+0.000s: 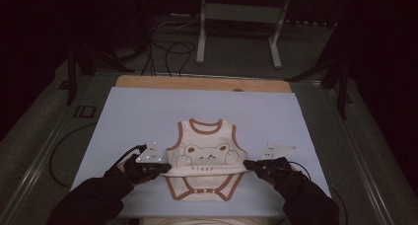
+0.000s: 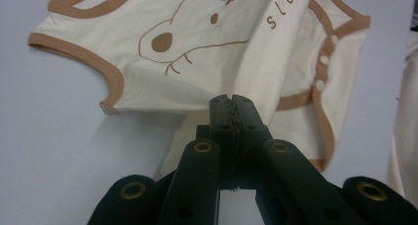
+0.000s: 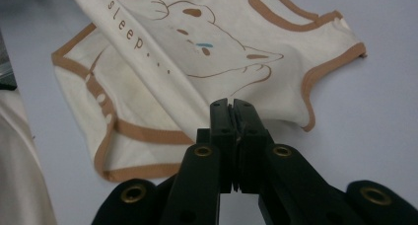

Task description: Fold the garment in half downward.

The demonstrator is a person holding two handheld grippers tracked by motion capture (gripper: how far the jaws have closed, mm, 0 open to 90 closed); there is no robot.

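A cream baby bodysuit (image 1: 207, 145) with brown trim and a bear print lies on a pale blue mat (image 1: 143, 111), neck opening toward the far side. A fold across its waist is raised and stretched between my two grippers. My left gripper (image 1: 165, 168) pinches the fold's left end, jaws shut on the cloth. My right gripper (image 1: 247, 164) pinches the right end the same way. In the left gripper view the gripper (image 2: 231, 101) bites the edge of the bodysuit (image 2: 197, 32). In the right gripper view the gripper (image 3: 230, 105) is shut on the bodysuit (image 3: 222, 42) beside the word "sleep".
The mat covers a wooden tabletop (image 1: 202, 83). Beyond the table stand a metal frame (image 1: 241, 18) and loose cables (image 1: 167, 52) on the dark floor. Another pale cloth (image 1: 207, 220) lies at the near edge of the table.
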